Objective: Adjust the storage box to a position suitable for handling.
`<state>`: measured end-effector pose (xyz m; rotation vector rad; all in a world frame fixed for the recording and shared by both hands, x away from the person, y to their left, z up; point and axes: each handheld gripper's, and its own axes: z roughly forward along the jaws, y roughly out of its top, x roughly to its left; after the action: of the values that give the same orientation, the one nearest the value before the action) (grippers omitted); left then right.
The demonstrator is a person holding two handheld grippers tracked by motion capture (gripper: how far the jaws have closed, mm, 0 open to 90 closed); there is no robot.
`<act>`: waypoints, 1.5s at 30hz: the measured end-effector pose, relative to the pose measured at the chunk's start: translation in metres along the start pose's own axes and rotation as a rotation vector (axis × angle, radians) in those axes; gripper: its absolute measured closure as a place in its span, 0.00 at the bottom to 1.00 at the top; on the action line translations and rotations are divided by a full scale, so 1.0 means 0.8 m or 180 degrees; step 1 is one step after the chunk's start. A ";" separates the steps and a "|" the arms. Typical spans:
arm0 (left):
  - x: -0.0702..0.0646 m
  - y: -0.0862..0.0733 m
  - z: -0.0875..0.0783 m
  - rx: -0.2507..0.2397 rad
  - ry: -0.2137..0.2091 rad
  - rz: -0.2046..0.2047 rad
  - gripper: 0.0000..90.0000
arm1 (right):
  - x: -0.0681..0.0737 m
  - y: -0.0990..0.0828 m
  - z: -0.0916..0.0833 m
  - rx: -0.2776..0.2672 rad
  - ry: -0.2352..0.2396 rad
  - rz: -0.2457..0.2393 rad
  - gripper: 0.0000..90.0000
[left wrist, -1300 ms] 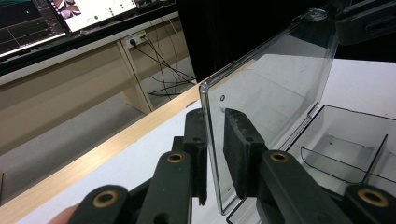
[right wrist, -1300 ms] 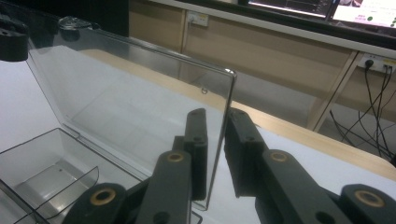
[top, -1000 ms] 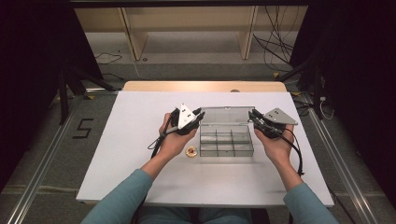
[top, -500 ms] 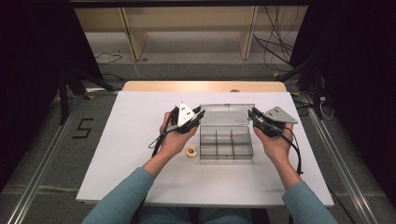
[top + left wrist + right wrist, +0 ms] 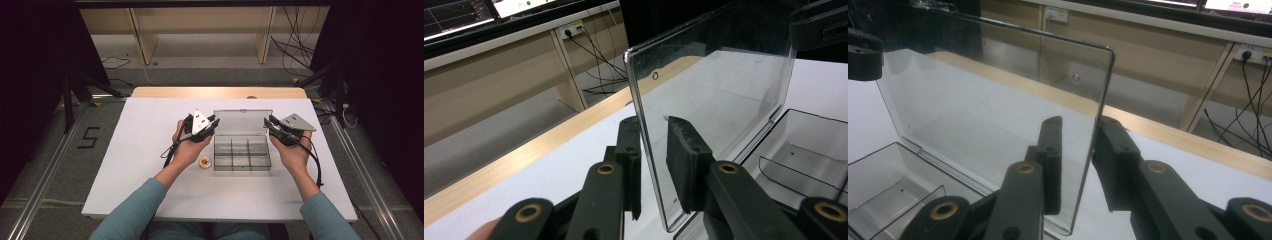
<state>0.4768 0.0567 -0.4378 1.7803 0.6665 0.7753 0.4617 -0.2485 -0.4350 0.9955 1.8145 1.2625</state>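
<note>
Clear compartment box (image 5: pixel 242 152) sits mid-frame on our worktop (image 5: pixel 150 125), its lid (image 5: pixel 243 121) now upright. Our left hand-held gripper (image 5: pixel 214 121) and right hand-held gripper (image 5: pixel 267 121) straddle the lid's edges, the right one's jaws just easing apart, neither pinching: lid's open, we're letting go.

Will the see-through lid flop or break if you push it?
The lid looks like thin, stiff clear plastic standing straight, so it probably won't flop. It likely swings on its hinge at the box when pushed. Its smooth, glossy face may slip between jaws.
</note>
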 end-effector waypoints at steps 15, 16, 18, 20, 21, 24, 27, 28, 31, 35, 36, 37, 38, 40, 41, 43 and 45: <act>0.001 -0.006 0.009 0.0072 0.0006 -0.0041 0.83 | 0.000 -0.007 0.010 0.0116 -0.0003 0.0021 0.81; 0.001 -0.007 0.009 0.0069 0.0006 -0.0051 0.83 | 0.000 -0.007 0.010 0.0122 -0.0004 0.0024 0.81; 0.002 -0.007 0.010 0.0067 0.0002 -0.0065 0.83 | -0.001 -0.008 0.011 0.0121 -0.0005 0.0030 0.80; 0.002 -0.008 0.011 0.0081 -0.0003 -0.0073 0.83 | -0.001 -0.009 0.012 0.0142 -0.0001 0.0033 0.80; 0.002 -0.008 0.011 0.0090 -0.0001 -0.0068 0.83 | -0.001 -0.009 0.013 0.0149 0.0001 0.0031 0.80; 0.002 -0.010 0.013 0.0104 0.0000 -0.0075 0.83 | -0.001 -0.011 0.014 0.0156 -0.0004 0.0032 0.80; 0.002 -0.012 0.016 0.0129 0.0000 -0.0077 0.83 | -0.001 -0.012 0.016 0.0175 -0.0003 0.0038 0.80; 0.002 -0.012 0.016 0.0128 0.0003 -0.0086 0.83 | -0.001 -0.012 0.016 0.0179 -0.0007 0.0037 0.80; 0.002 -0.014 0.018 0.0152 -0.0004 -0.0096 0.83 | -0.001 -0.013 0.018 0.0205 -0.0006 0.0042 0.80; 0.003 -0.017 0.021 0.0213 -0.0020 -0.0094 0.82 | -0.002 -0.016 0.020 0.0252 0.0002 0.0053 0.80; 0.002 -0.017 0.021 0.0215 -0.0017 -0.0103 0.82 | -0.002 -0.017 0.021 0.0261 0.0003 0.0052 0.80; 0.002 -0.018 0.022 0.0220 -0.0012 -0.0110 0.82 | -0.002 -0.018 0.022 0.0266 0.0003 0.0054 0.80; 0.002 -0.018 0.023 0.0230 -0.0017 -0.0108 0.82 | -0.002 -0.018 0.022 0.0285 0.0008 0.0058 0.79; 0.002 -0.019 0.023 0.0241 -0.0030 -0.0134 0.81 | -0.002 -0.019 0.023 0.0293 0.0018 0.0068 0.79; 0.003 -0.019 0.024 0.0244 -0.0034 -0.0150 0.81 | -0.002 -0.020 0.023 0.0295 0.0021 0.0069 0.79; 0.003 -0.020 0.025 0.0253 -0.0037 -0.0168 0.81 | -0.003 -0.021 0.023 0.0320 0.0031 0.0080 0.79; 0.003 -0.021 0.026 0.0272 -0.0044 -0.0177 0.81 | -0.003 -0.023 0.025 0.0348 0.0033 0.0085 0.79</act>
<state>0.4930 0.0517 -0.4589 1.8349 0.7467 0.7054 0.4761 -0.2466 -0.4577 1.0778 1.9011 1.1970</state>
